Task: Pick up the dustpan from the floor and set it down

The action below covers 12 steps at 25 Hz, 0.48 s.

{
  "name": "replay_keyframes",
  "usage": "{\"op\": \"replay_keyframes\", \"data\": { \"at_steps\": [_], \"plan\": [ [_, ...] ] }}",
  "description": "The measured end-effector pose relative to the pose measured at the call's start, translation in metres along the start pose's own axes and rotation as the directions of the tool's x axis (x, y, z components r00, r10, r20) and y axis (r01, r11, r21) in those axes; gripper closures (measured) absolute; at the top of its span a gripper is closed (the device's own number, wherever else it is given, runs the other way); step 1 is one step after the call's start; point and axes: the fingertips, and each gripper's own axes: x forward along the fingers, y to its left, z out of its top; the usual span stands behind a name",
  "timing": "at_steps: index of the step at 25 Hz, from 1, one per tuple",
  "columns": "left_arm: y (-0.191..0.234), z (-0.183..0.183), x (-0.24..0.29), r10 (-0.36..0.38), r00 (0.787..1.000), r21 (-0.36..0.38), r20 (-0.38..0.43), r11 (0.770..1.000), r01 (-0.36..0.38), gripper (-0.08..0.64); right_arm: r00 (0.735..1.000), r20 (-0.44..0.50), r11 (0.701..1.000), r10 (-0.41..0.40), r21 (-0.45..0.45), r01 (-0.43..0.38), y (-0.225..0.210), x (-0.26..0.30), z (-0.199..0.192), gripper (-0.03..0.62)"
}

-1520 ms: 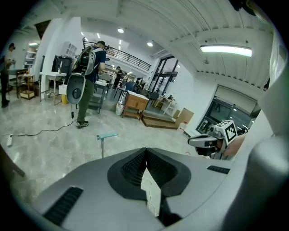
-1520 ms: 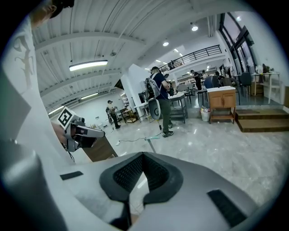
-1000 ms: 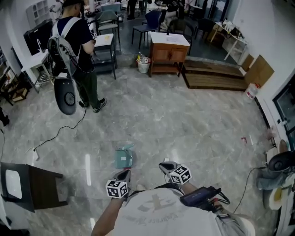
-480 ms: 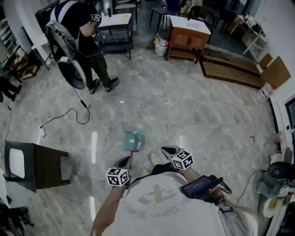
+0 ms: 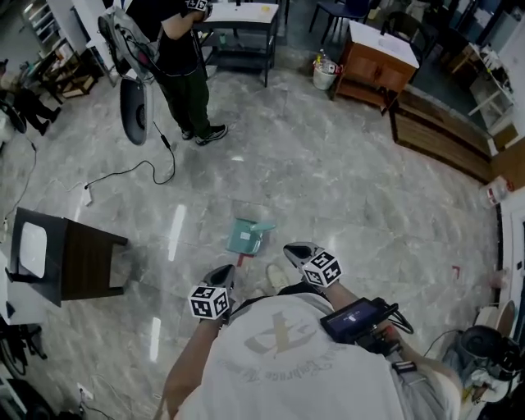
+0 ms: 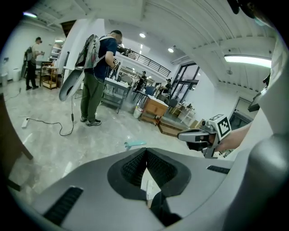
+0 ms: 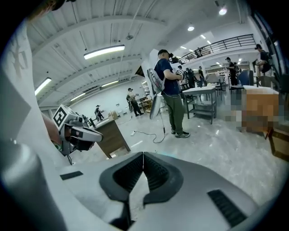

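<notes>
A teal dustpan (image 5: pixel 246 236) lies on the grey marble floor just ahead of both grippers; the left gripper view shows the dustpan (image 6: pixel 135 144) above the jaws. My left gripper (image 5: pixel 223 276) hovers a little short of it on the near left, its jaws shut with nothing between them. My right gripper (image 5: pixel 294 250) is beside the dustpan on the right, also shut and empty. Each gripper shows in the other's view: the right gripper (image 6: pixel 195 135) and the left gripper (image 7: pixel 80 133).
A dark wooden side table (image 5: pixel 86 262) stands to the left. A person with a backpack (image 5: pixel 184 57) stands at the back beside a metal table (image 5: pixel 238 20). A black cable (image 5: pixel 123 174) trails on the floor. A wooden cabinet (image 5: pixel 373 57) and low platform (image 5: pixel 447 135) are at the back right.
Both grippers have advanced toward the dustpan, which now lies closer ahead of them. The jaws stay shut. The view has swung left, showing more of the side table.
</notes>
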Motion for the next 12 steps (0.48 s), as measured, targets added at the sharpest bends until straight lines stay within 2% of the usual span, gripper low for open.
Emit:
{"op": "replay_keyframes", "data": {
  "at_steps": [4, 8, 12],
  "plan": [
    [0.001, 0.012, 0.011, 0.025, 1.000, -0.011, 0.016, 1.000, -0.025, 0.548, 0.998, -0.023, 0.995, 0.064, -0.069, -0.066, -0.005, 0.013, 0.009, 0.575],
    [0.000, 0.018, 0.019, 0.042, 0.999, -0.015, 0.016, 0.999, -0.042, 0.548, 0.995, -0.065, 0.993, 0.081, -0.078, -0.086, -0.025, 0.020, 0.007, 0.575],
    [0.012, 0.027, 0.018, 0.096, 0.995, -0.033, 0.035, 0.995, -0.094, 0.548, 0.988, -0.102, 0.987, 0.117, -0.094, -0.127, -0.039, 0.036, 0.005, 0.575]
  ]
}}
